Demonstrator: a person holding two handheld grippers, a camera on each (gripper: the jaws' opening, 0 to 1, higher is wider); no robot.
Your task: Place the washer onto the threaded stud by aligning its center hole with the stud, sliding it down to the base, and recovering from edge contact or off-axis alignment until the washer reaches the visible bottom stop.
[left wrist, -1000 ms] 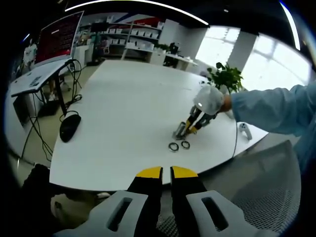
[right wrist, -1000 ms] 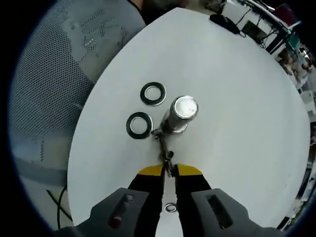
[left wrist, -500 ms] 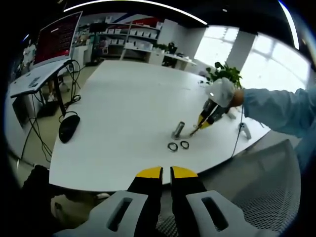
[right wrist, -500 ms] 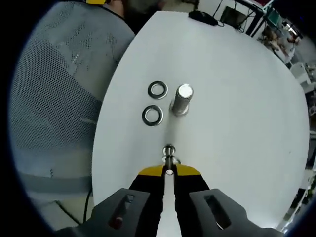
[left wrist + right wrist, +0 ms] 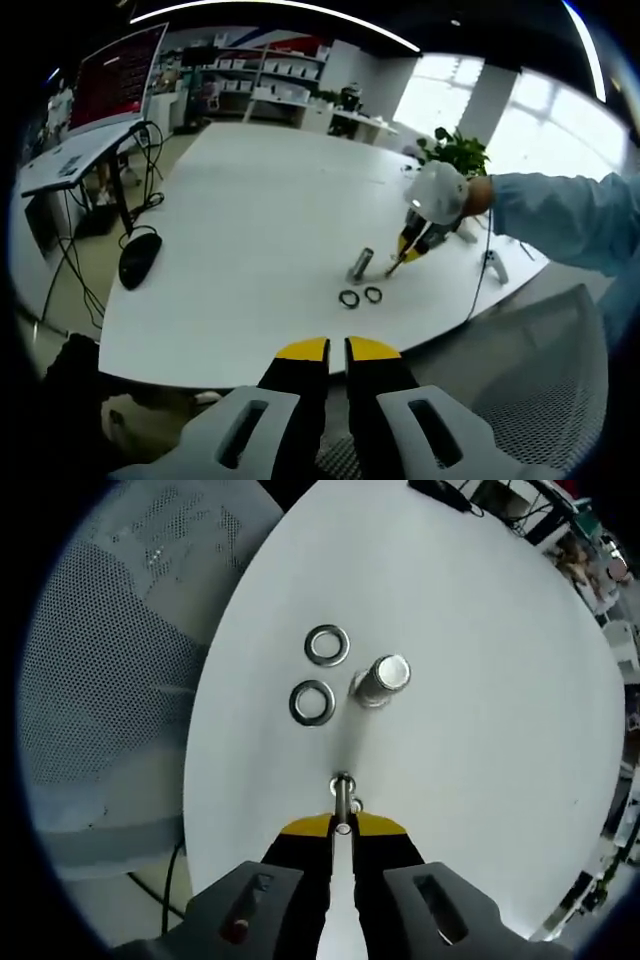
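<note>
White tabletop (image 5: 480, 660) is seen below the right gripper (image 5: 343, 825), which has been lifted back from the stud (image 5: 380, 680) and is clamped on a washer (image 5: 343, 802) held edge-on. Two spare washers (image 5: 320, 675) lie beside the stud near the tabletop's edge. Realignment over the stud is judged necessary. The left gripper (image 5: 335, 350) is held off the tabletop edge, its tongs nearly together, empty.

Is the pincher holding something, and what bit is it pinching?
Yes. The right gripper is shut on a washer, held edge-on by its rim between the yellow tips. The left gripper holds nothing.
</note>
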